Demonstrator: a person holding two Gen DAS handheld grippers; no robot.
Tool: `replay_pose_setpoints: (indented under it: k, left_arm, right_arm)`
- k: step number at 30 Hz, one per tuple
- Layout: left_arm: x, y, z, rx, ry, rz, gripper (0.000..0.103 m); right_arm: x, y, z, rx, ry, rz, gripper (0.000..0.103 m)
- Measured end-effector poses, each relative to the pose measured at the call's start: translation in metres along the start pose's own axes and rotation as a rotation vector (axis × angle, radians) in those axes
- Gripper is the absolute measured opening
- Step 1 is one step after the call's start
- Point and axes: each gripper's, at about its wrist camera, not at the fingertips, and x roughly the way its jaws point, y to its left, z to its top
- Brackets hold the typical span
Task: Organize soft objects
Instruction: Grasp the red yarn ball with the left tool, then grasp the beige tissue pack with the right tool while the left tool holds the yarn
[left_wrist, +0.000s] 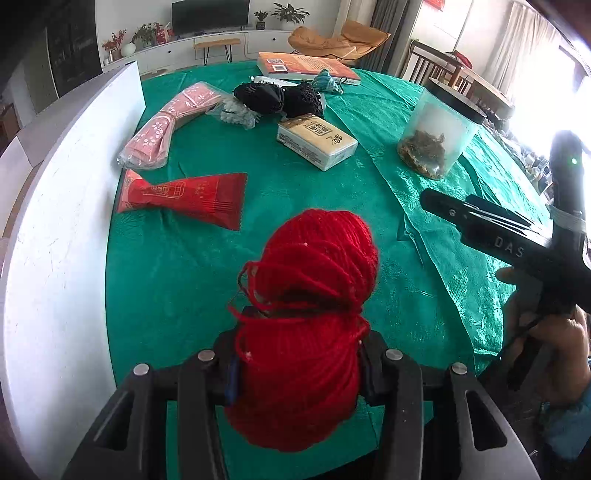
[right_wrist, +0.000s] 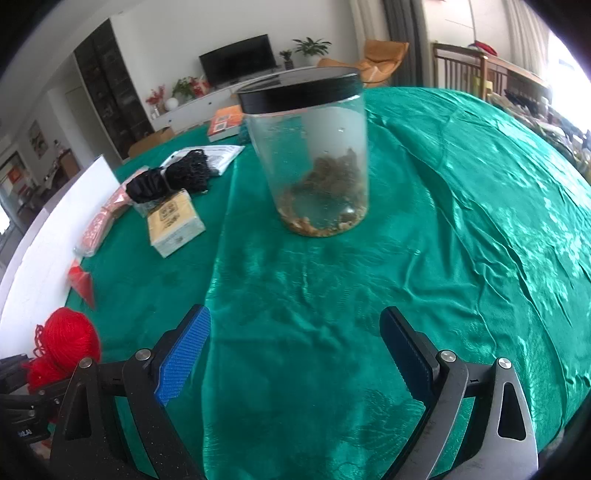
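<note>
My left gripper (left_wrist: 297, 363) is shut on a ball of red yarn (left_wrist: 314, 295) and holds it over the near part of the green tablecloth (left_wrist: 177, 266). The yarn also shows in the right wrist view (right_wrist: 68, 341) at the far left. My right gripper (right_wrist: 295, 332) is open and empty above the cloth, with blue pads (right_wrist: 184, 354). It faces a clear jar with a black lid (right_wrist: 314, 147). Farther back lie a red packet (left_wrist: 184, 197), a pink packet (left_wrist: 166, 125), a black soft bundle (left_wrist: 280, 98) and a tissue pack (left_wrist: 316, 142).
A white board (left_wrist: 62, 221) stands along the table's left edge. An orange book (left_wrist: 306, 66) lies at the back with a small teal yarn bundle (left_wrist: 325, 79) beside it. The jar (left_wrist: 439, 129) stands right of centre. The cloth (right_wrist: 480, 221) is wrinkled on the right.
</note>
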Motion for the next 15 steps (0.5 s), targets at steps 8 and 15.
replay_pose_setpoints:
  k: [8, 15]
  left_arm:
    - [-0.002, 0.016, -0.008, -0.036, -0.002, 0.018, 0.047]
    - [0.001, 0.027, -0.010, -0.056, 0.002, 0.022, 0.047]
  right_arm:
    - [0.082, 0.097, 0.077, -0.335, 0.144, 0.143, 0.092]
    - [0.120, 0.124, 0.085, -0.367, 0.239, 0.113, 0.055]
